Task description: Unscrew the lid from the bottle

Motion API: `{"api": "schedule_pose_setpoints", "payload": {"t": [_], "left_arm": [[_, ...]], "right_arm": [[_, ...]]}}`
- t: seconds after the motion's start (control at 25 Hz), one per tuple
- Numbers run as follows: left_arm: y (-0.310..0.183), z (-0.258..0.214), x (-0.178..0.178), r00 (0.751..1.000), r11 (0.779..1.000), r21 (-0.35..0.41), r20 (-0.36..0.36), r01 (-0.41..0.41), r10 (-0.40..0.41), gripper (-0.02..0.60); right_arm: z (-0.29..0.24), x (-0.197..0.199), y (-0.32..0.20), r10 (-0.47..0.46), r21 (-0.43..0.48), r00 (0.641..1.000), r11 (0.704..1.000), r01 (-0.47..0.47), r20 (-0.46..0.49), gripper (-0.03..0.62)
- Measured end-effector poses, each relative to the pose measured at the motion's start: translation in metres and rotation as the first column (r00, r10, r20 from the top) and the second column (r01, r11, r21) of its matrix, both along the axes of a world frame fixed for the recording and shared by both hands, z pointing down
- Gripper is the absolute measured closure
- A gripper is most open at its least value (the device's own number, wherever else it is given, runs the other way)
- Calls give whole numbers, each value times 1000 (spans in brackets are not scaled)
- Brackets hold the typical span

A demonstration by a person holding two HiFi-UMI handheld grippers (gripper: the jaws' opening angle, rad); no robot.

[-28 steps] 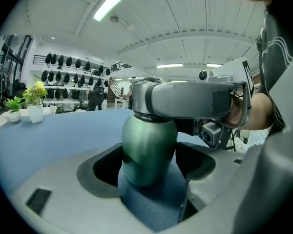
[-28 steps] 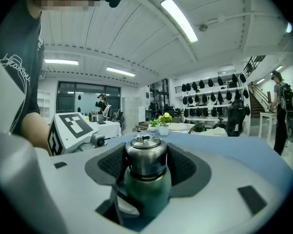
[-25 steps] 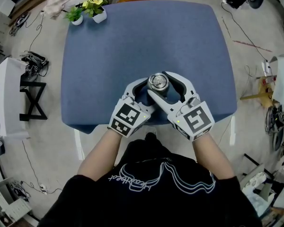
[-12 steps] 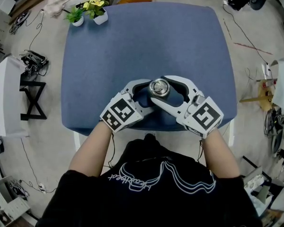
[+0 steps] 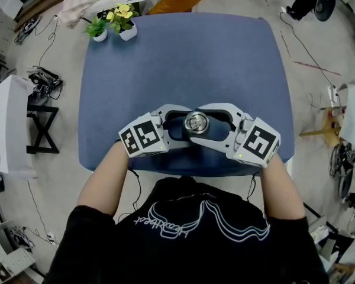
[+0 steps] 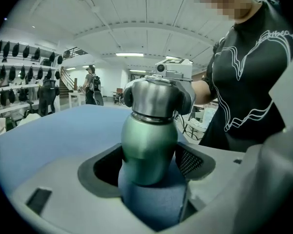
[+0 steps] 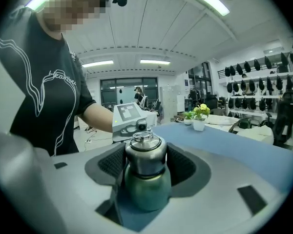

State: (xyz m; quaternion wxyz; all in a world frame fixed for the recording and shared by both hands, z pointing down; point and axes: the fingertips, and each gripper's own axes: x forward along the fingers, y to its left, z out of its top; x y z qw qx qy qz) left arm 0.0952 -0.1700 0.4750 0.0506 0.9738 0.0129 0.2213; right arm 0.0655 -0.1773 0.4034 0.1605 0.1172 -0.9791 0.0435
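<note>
- Right, the step in hand is the counter-twist. The bottle [image 6: 149, 147] stands upright on the blue table [image 5: 183, 58], near its front edge, between both grippers.
- The left gripper [image 5: 177, 123] has its jaws wide and clamped on the green body, pads either side of the belly, below the shoulder. This is the anchor.
- The right gripper [image 5: 208, 123] has its jaws a bit narrower, clamped on the steel lid [image 7: 145, 160], pads on its side wall, just above the left gripper's jaws. It comes in from the opposite side, so the two face each other across the bottle.
- The lid looks seated down on the neck ring with no gap at the seam. I judge the thread barely started, if at all.
- To do it well, twist about the bottle's own axis, not about the wrist. Sideways pull would tip the bottle out of the left pads.
- The body is round and smooth, so the likely slip point is the left grip, not the right. Squeeze firm there before adding torque.
- Base flat on the table for extra friction; no lifting.
- Wrist range runs out fast. When it does, loosen only the right jaws, swing back, re-clamp on the lid, go again. The left doesn't let go.
- Leave headroom between the two jaw sets so the lid can rise as it unthreads.
- Ignore the small ring [image 7: 142, 136] on top of the lid; the side wall gives better purchase.
</note>
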Motion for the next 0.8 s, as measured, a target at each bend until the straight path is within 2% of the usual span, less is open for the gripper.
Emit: {"api": "schedule_pose_setpoints", "payload": {"t": [0.16,0.32,0.6,0.8], "left_arm": [[0,-1,-1,998,998,-3,-7,-64,64,238],[1,-2,0,996,996,-13,-16,-86,86,238],[0,-5,0,999,999,12,-19,-42,42,236],[0,-11,-9,998,1000,19,-55,3,-1,236]], "right_arm": [[-2,-1,1,-63,-13,998,998,63,3,327],[-1,0,1,-89,-16,996,996,90,14,327],[-12,-3,0,-69,-12,993,997,71,91,327],[-32,0,-1,-41,-8,983,999,43,176,327]]}}
